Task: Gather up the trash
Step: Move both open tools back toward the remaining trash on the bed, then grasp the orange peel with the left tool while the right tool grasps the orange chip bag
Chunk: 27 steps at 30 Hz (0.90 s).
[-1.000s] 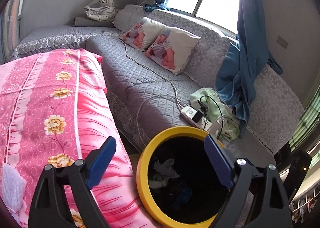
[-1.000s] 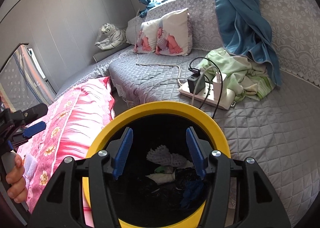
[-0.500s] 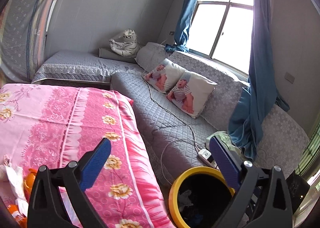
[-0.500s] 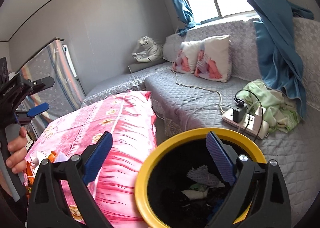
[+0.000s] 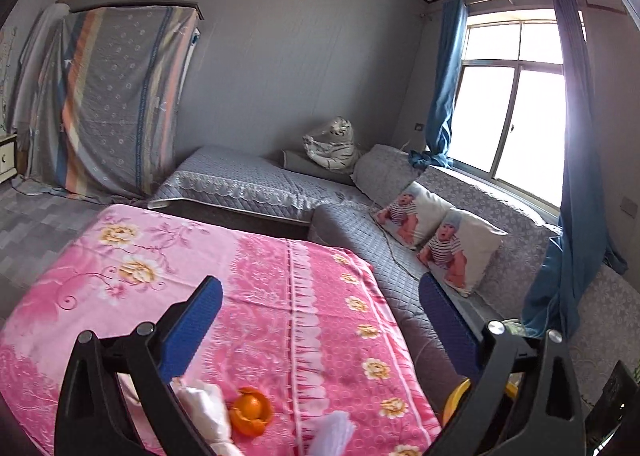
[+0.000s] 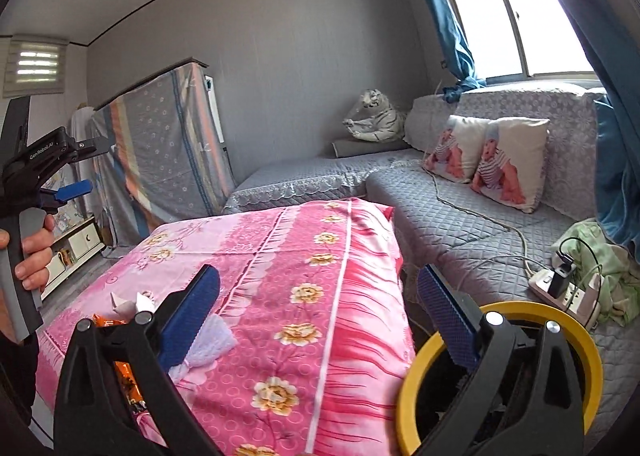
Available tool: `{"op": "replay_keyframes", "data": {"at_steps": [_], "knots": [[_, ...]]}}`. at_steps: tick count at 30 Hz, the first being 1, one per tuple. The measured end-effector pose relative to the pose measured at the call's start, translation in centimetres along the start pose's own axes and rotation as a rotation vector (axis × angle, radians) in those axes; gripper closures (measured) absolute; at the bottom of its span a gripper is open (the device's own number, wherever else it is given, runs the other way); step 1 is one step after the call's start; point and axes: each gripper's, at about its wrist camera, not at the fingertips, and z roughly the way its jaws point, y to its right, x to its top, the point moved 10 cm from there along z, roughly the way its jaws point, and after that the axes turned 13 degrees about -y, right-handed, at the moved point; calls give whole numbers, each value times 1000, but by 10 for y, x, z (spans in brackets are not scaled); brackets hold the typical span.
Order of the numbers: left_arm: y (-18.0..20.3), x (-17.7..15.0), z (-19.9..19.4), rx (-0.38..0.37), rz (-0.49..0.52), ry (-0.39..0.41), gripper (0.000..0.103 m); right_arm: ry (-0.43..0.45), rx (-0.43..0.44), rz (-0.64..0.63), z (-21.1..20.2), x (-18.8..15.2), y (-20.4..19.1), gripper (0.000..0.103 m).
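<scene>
Two hand-held grippers hang above a table draped in a pink floral cloth [image 5: 304, 296] in a grey-walled living room. The left gripper [image 5: 320, 332] stands with its blue-padded jaws spread wide and nothing between them. The right gripper [image 6: 318, 320] has just been opening its jaws, which now stand equally wide and empty.

At the near edge of the cloth in the left wrist view lie the remaining scraps: an orange peel [image 5: 251, 410], crumpled white tissue [image 5: 208, 412] just left of it, and a pale foam fruit net [image 5: 332, 434] to its right. The right wrist view shows that net [image 6: 212, 338] beside the left finger, with an orange wrapper [image 6: 108, 322] and more white paper [image 6: 132, 302] toward the near left.

At the near right, off the table's corner, stands the yellow-rimmed trash bin [image 6: 412, 388], partly hidden behind the right gripper's finger; only a sliver of its rim [image 5: 454, 402] shows in the left wrist view.

A person's hand [image 6: 34, 252] grips the left gripper's handle at the far left of the right wrist view.

Beyond the bin, a white power strip [image 6: 568, 294] with a black charger rests on the grey quilted sofa [image 6: 460, 215], beside a green cloth [image 6: 612, 276]. Farther back sit two baby-print cushions [image 6: 488, 159], a plush white tiger [image 6: 376, 117], blue curtains [image 5: 444, 79] and a bright window [image 5: 516, 111].
</scene>
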Motion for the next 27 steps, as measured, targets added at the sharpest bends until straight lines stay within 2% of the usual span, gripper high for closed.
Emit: {"op": "replay_keyframes", "data": {"at_steps": [5,11,14,19,27], "knots": [[-64,-20,-26,97,-16,-13,8,-27,62,-87,16,-3,-50,8],[-122,-75,-46,110,-56,-93,8,-88,147,-169,32,-15,-104,8],[-139,-103,-56,100,-37,-115,8,-119,196,-206,37,-23,-127,8],[-144,-152,-62,84,48,-177,8,-174,265,-226,48,-37,-151,8],[-114,-212,-54,-23,193,-270,8,-273,340,-272,64,-61,-186,8]]}}
